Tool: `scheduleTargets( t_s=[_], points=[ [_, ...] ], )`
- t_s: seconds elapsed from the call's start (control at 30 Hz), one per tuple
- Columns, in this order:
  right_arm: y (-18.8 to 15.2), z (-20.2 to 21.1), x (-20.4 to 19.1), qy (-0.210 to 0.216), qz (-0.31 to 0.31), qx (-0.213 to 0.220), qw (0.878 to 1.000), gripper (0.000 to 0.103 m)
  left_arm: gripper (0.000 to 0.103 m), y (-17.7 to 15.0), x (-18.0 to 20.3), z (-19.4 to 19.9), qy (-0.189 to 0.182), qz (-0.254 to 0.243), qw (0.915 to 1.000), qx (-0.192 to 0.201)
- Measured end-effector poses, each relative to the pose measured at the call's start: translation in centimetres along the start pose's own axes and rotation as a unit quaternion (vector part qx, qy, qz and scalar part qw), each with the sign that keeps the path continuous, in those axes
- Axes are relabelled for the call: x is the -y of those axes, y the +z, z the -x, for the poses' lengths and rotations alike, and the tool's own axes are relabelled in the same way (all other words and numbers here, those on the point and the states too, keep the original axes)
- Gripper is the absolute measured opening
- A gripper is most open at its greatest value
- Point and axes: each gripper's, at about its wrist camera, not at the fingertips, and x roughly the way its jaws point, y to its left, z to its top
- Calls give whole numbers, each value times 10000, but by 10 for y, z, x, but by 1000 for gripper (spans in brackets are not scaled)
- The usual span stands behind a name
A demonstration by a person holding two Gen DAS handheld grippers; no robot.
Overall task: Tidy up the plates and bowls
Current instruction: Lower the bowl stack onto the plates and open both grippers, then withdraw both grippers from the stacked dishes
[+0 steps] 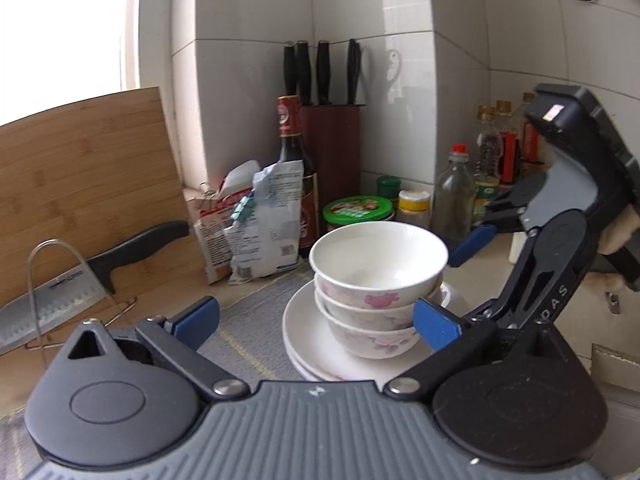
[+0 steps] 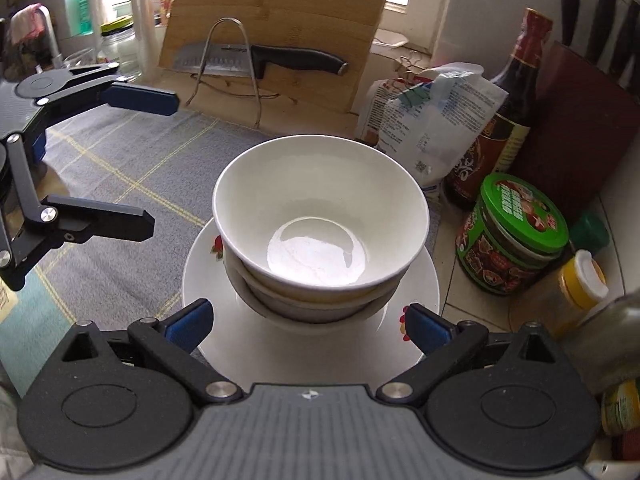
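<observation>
A stack of three white bowls with pink flowers sits on a stack of white plates on a grey cloth. It also shows in the right wrist view, bowls on plates. My left gripper is open and empty, low in front of the stack; its right pad is close to the lowest bowl. My right gripper is open and empty, just above the plates' near rim. Each gripper shows in the other's view: the right one and the left one.
A bamboo cutting board leans at the back with a cleaver on a wire stand. Food bags, a dark sauce bottle, a knife block, a green-lidded jar and several bottles crowd the wall.
</observation>
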Motion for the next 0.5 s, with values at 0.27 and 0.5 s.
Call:
scheduleTargets(
  t_s=[0.27,0.5],
  points=[
    [-23,45,-40,-978,-2164,151,9713,103,102,1,-4,33,579,800,9903,-975],
    [-28,71,-81,-1431,-2626,237,9539,103,102,-6,-6,58,644,989,9866,-1125]
  ],
)
